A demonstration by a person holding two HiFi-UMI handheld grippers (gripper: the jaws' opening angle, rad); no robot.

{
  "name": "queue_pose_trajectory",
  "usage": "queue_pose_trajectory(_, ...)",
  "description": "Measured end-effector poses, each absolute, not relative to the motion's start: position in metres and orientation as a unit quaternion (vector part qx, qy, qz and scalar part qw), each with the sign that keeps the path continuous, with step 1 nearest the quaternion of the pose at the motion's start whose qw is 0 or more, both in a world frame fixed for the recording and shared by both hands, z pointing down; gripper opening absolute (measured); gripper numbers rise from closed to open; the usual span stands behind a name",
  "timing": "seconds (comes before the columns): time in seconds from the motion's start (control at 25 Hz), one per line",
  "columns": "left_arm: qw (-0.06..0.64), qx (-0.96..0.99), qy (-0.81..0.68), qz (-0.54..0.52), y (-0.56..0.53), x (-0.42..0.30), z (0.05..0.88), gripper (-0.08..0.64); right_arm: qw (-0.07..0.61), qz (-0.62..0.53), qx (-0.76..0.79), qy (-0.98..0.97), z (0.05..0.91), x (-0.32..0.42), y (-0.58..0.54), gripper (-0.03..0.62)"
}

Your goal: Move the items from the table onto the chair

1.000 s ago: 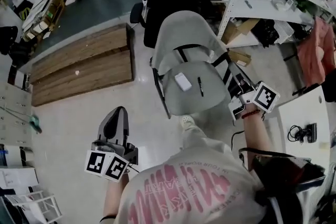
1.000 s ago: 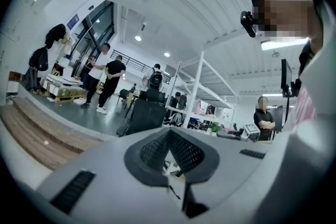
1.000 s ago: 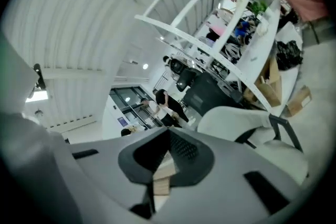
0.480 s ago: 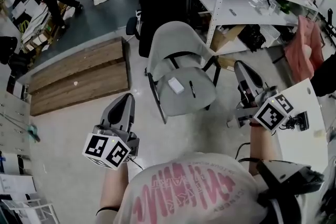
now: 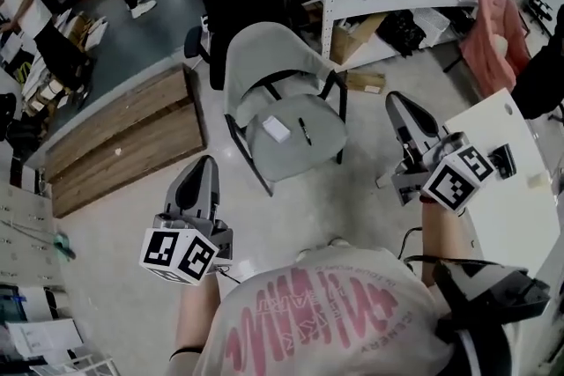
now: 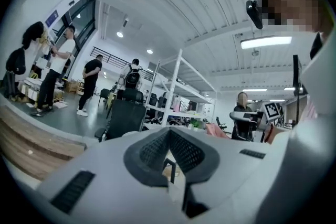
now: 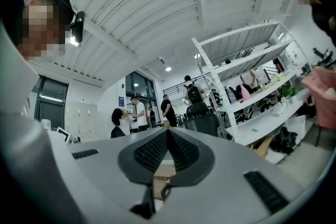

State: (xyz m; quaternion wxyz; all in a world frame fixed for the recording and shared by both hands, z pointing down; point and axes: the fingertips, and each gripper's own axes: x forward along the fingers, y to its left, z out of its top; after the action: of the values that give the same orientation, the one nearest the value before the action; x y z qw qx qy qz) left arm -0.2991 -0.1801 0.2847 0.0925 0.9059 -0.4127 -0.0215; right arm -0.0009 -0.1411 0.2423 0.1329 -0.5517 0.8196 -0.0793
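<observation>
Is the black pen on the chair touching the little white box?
Apart. The head view shows the pen and the white box lying side by side on the chair seat, with a strip of bare grey seat between them.

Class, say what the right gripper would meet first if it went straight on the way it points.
The right gripper points level and nothing stands close. Likely the black office chair by the shelf rack comes first, though depth is unclear.
</observation>
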Motion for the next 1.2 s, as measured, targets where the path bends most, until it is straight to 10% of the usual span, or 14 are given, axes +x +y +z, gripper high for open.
queue_pose_trajectory(1.0,0.114,0.962,-0.235,-0.085,-0.12,0.06,0.303,0.008,0.12,-0.273,-0.775,0.557,0.42,0.349,0.103,0.018)
queue_pose_trajectory(1.2,0.124,0.963,-0.224,-0.079,-0.103,0.13,0.305,0.008,0.186,-0.395,-0.725,0.533,0.492,0.39,0.096,0.225)
